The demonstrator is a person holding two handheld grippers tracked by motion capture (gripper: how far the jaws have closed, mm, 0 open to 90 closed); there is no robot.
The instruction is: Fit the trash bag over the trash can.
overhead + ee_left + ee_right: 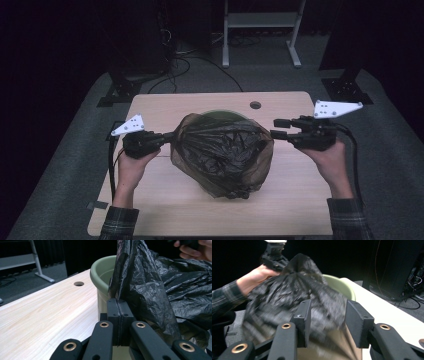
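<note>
A pale green bin stands in the middle of the wooden table, and a crumpled black plastic bag is draped over it. My left gripper is shut on the bag's left edge. In the left gripper view its jaws meet on a fold of the bag beside the bin's rim. My right gripper hovers at the bag's right edge with its jaws apart. In the right gripper view the bag lies beyond the open jaws, not pinched.
A round cable hole sits near the table's far edge. Black stands flank the far corners. A white frame and floor cables lie beyond. Bare tabletop runs along the near side.
</note>
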